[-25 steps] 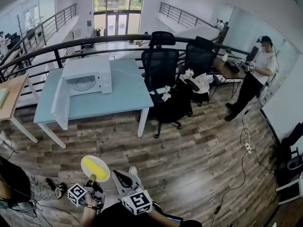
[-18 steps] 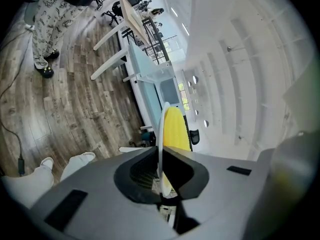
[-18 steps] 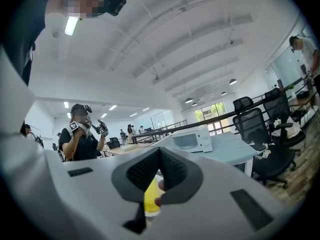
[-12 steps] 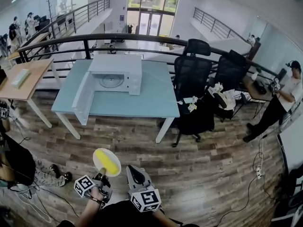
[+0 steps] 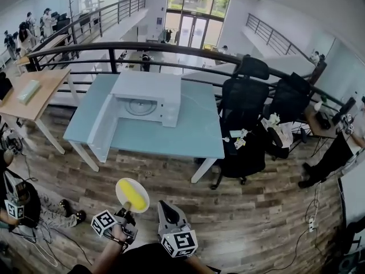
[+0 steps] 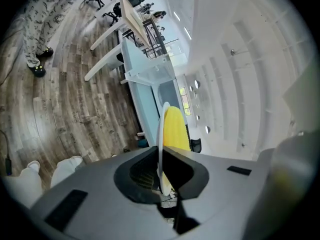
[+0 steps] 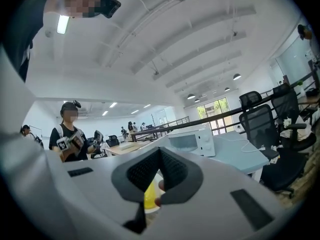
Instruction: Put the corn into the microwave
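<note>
A yellow corn cob (image 5: 133, 198) lies on a small white plate (image 5: 126, 186), which I carry low over the wooden floor. My left gripper (image 5: 126, 213) is shut on the plate's near rim. In the left gripper view the plate (image 6: 159, 134) stands edge-on between the jaws, with the corn (image 6: 175, 129) on its right face. My right gripper (image 5: 165, 206) hangs just right of the plate, shut and empty, its jaws meeting in the right gripper view (image 7: 160, 152). The white microwave (image 5: 147, 98) stands on the blue table (image 5: 194, 136) ahead, its door (image 5: 104, 129) swung open to the left.
Black office chairs (image 5: 245, 96) crowd the table's right end. A wooden desk (image 5: 31, 93) stands at the left. A black railing (image 5: 171, 47) runs behind the table. A person (image 5: 17, 201) crouches at the lower left, and another person (image 7: 70, 134) with grippers stands off to one side.
Both grippers and the plate with corn have come forward across the floor, so the table and microwave are nearer and more central. The left grip on the plate is unchanged.
</note>
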Motion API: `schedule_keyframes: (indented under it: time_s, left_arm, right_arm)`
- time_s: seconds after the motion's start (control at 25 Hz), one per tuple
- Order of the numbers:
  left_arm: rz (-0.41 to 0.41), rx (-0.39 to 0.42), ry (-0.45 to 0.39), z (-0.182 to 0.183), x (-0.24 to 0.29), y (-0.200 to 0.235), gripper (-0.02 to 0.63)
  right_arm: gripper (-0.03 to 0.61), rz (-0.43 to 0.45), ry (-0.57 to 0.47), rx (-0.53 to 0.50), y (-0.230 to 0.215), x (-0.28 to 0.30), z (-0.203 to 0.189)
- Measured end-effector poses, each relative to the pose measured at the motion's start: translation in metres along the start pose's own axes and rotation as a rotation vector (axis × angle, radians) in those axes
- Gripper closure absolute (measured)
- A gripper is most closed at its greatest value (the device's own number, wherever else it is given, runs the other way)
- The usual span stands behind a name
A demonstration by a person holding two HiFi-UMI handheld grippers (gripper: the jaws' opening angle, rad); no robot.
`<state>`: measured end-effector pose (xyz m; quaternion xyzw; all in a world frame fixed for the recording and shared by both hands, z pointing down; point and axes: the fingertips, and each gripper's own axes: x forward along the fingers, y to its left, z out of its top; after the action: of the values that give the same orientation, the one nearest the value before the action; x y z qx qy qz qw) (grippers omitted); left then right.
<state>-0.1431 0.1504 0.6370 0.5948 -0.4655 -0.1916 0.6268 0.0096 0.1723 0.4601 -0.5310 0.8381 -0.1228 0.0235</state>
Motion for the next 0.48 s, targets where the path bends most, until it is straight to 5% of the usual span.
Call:
schedule_keyframes:
  time_s: [0.48]
  left_arm:
    - [0.010,-0.022,-0.043,0.021,0.074,-0.040,0.594]
  right_arm:
    - [0.571,0.028,-0.012,0.004,-0.066,0.060,0.037]
